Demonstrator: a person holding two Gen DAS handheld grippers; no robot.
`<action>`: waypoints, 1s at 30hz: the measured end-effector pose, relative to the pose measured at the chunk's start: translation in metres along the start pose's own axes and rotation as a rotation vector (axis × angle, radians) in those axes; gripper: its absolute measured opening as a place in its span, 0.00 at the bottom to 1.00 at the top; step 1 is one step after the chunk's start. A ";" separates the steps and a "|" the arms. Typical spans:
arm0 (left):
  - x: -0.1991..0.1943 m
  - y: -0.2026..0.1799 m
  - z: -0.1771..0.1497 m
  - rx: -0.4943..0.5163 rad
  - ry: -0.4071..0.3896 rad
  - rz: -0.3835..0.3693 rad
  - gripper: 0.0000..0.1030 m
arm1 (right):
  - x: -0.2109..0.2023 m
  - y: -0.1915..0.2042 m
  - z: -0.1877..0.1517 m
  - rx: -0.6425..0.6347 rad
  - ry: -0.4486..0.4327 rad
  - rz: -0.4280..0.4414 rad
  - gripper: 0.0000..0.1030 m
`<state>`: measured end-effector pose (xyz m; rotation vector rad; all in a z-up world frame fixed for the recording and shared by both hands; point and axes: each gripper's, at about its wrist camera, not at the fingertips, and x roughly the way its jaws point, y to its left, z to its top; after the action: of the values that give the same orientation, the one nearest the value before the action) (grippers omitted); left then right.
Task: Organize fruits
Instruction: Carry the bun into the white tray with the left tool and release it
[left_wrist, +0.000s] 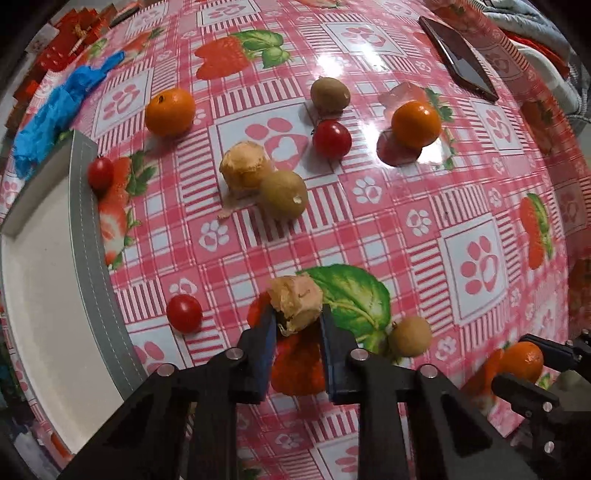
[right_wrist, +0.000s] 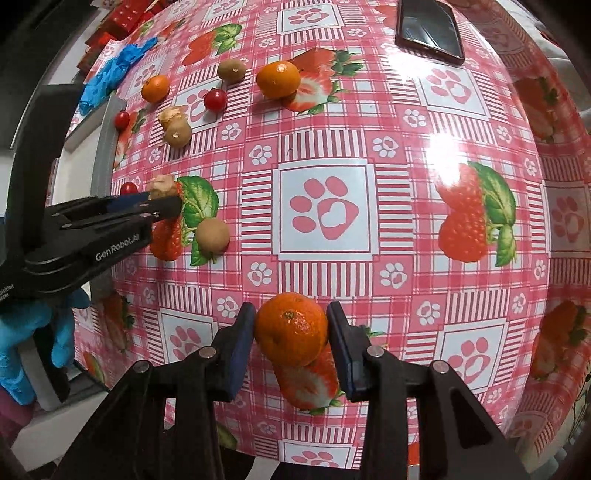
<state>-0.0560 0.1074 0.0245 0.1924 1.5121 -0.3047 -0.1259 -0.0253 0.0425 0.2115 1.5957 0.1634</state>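
My left gripper (left_wrist: 297, 321) points down at the table and is shut on a pale peeled fruit piece (left_wrist: 295, 304). My right gripper (right_wrist: 291, 332) is shut on a tangerine (right_wrist: 291, 328), its blue pads pressing both sides. The left wrist view shows that gripper (left_wrist: 524, 363) at the bottom right. Loose on the cloth lie two tangerines (left_wrist: 170, 112) (left_wrist: 416, 124), three cherry tomatoes (left_wrist: 331, 139) (left_wrist: 100, 172) (left_wrist: 184, 313), three brown fruits (left_wrist: 330, 94) (left_wrist: 283, 195) (left_wrist: 409, 336) and another peeled piece (left_wrist: 245, 170).
A white tray with a grey rim (left_wrist: 85, 221) lies at the left edge of the pink strawberry tablecloth (left_wrist: 406, 229). A dark phone (left_wrist: 458, 57) lies at the far right, crumpled blue plastic (left_wrist: 59, 110) at the far left. A blue-gloved hand (right_wrist: 33, 332) holds the left gripper.
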 end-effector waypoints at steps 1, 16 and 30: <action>-0.004 0.003 -0.003 -0.007 -0.007 -0.010 0.22 | -0.002 0.001 -0.001 0.000 -0.001 0.002 0.41; -0.089 0.058 -0.058 -0.098 -0.098 -0.071 0.22 | -0.030 0.001 -0.011 0.011 -0.012 -0.007 0.42; -0.099 0.153 -0.106 -0.299 -0.122 -0.016 0.22 | -0.026 0.094 0.016 -0.171 -0.006 -0.017 0.42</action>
<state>-0.1114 0.2930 0.1074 -0.0745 1.4195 -0.0986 -0.1063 0.0595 0.0891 0.0650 1.5682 0.2844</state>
